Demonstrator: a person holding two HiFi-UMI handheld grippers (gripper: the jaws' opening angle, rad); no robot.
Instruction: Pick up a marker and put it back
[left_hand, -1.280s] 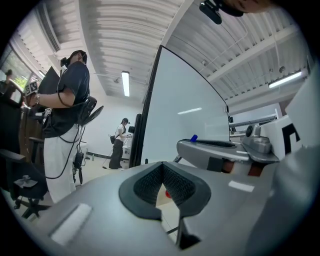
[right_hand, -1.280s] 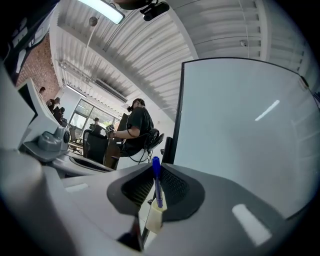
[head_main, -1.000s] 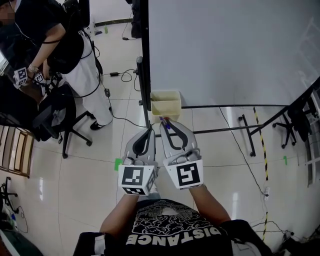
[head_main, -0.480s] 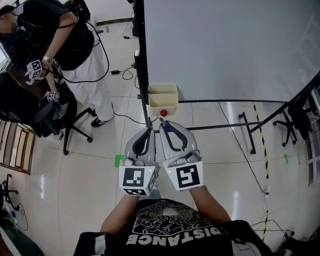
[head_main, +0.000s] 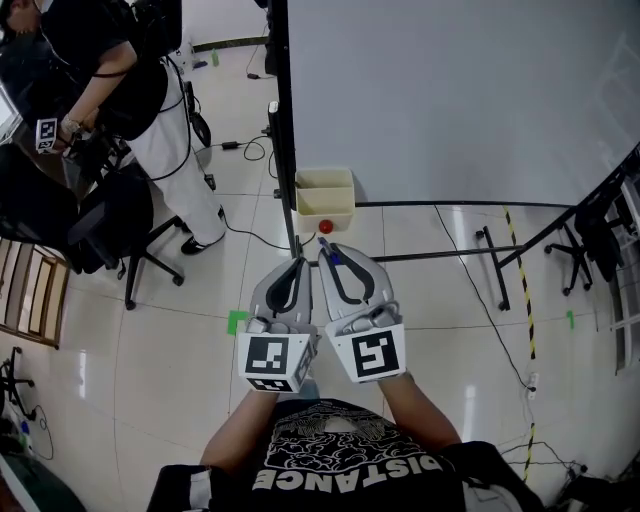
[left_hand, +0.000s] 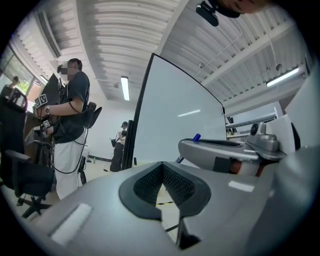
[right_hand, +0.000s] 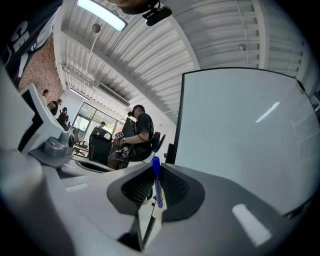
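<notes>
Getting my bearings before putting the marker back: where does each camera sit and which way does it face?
Head view: on the head, facing down at left gripper, right gripper, forearms, tray.
Left gripper view: on that gripper, along its shut, empty jaws toward the whiteboard.
Right gripper view: likewise, jaws clamping the blue marker.
Shared: all show the whiteboard.

Bright, even white light falls from ceiling strip lamps (right_hand: 102, 15) — the glossy floor (head_main: 170, 330) mirrors it in pale patches and the whiteboard (right_hand: 240, 140) carries a faint streak of glare. Both gripper views bend hard toward black fisheye corners, and the left tongs (left_hand: 162, 167) look soft so close to the lens.
</notes>
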